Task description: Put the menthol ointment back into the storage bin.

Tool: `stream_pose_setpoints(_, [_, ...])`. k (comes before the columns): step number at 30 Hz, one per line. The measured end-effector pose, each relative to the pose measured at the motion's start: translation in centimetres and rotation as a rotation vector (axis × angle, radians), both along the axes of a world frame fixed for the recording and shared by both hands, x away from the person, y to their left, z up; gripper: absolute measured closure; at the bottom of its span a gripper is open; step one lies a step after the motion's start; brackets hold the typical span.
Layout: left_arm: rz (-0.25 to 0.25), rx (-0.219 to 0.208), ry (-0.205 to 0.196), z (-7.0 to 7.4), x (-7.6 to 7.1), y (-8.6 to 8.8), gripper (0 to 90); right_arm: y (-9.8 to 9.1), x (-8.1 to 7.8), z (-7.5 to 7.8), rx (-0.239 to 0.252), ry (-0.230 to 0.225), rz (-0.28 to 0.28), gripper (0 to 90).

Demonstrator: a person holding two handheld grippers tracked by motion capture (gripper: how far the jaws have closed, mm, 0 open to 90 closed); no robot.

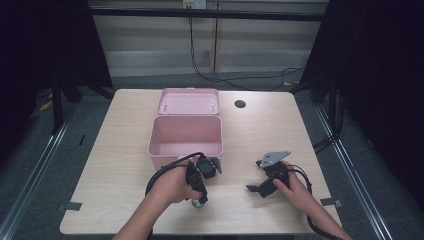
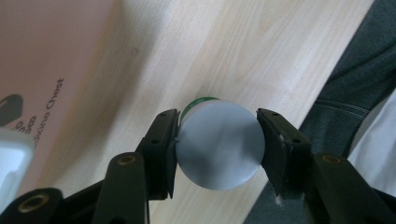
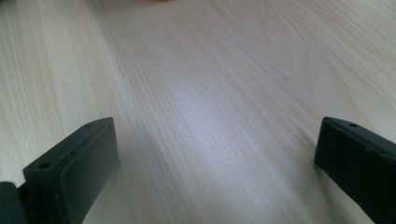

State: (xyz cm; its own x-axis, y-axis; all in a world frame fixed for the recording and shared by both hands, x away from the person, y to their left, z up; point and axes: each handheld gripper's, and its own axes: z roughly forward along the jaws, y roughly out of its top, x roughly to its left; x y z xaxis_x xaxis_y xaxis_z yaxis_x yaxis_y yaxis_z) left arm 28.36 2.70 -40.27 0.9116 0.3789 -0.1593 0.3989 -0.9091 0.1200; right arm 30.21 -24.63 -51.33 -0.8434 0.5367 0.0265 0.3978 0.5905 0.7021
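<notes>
A small bottle (image 2: 218, 144) with a round grey cap and a green band stands near the table's front edge (image 1: 200, 203). My left gripper (image 2: 218, 117) points down over it, and both pads press on the cap's sides. In the high view the left gripper (image 1: 199, 196) sits just in front of the pink box (image 1: 185, 136). My right gripper (image 1: 254, 176) rests low over bare wood to the right, with its jaws wide apart. In the right gripper view nothing lies between the jaws of the right gripper (image 3: 217, 135).
The pink box stands open, its lid (image 1: 189, 101) folded back toward the far side. Its front wall (image 2: 46, 70) bears printed lettering. A dark round hole (image 1: 240, 104) is in the tabletop at the back right. The person's clothing (image 2: 355, 102) lies past the front edge.
</notes>
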Motion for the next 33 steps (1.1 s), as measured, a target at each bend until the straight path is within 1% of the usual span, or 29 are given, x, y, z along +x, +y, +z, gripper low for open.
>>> stream_pose_setpoints(3, [0.014,-0.010,0.010,0.8,0.0,0.2,50.4,0.0,0.0,0.0,0.000,0.000,0.000,0.0])
stream_pose_setpoints(9, [0.034,-0.008,0.019,2.4,0.1,0.9,50.4,0.0,0.0,0.0,0.000,-0.001,0.000,0.0])
stream_pose_setpoints(13, [0.051,-0.002,0.033,3.3,0.2,1.4,50.4,0.0,0.0,0.0,0.000,-0.001,0.000,0.0])
stream_pose_setpoints(17, [0.065,-0.003,0.031,4.4,0.5,1.8,50.4,0.0,0.0,0.0,-0.001,-0.001,0.000,0.0])
stream_pose_setpoints(20, [0.075,-0.005,0.036,5.1,0.7,2.1,50.4,0.0,0.0,0.0,-0.001,0.001,0.001,0.0])
stream_pose_setpoints(22, [0.073,-0.001,0.038,5.7,0.9,2.3,50.4,0.0,0.0,0.0,-0.001,0.001,0.001,0.0])
stream_pose_setpoints(23, [0.085,-0.010,0.038,5.9,1.0,2.4,50.4,0.0,0.0,0.0,-0.001,0.001,0.001,0.0])
stream_pose_setpoints(27, [0.093,-0.018,0.038,7.0,1.2,2.7,50.5,0.0,0.0,0.0,-0.002,0.001,0.001,0.0])
stream_pose_setpoints(28, [0.102,-0.024,0.041,7.2,1.3,2.8,50.4,0.0,0.0,0.0,-0.002,0.000,0.001,0.0])
stream_pose_setpoints(29, [0.099,-0.022,0.043,7.5,1.5,3.0,50.4,0.0,0.0,0.0,-0.001,0.001,0.000,0.0])
stream_pose_setpoints(30, [0.109,-0.030,0.037,7.7,1.5,3.0,50.4,0.0,0.0,0.0,-0.001,0.001,0.001,0.0])
stream_pose_setpoints(33, [0.121,-0.027,0.036,8.5,1.8,3.4,50.4,0.0,0.0,0.0,-0.002,0.001,0.000,0.0])
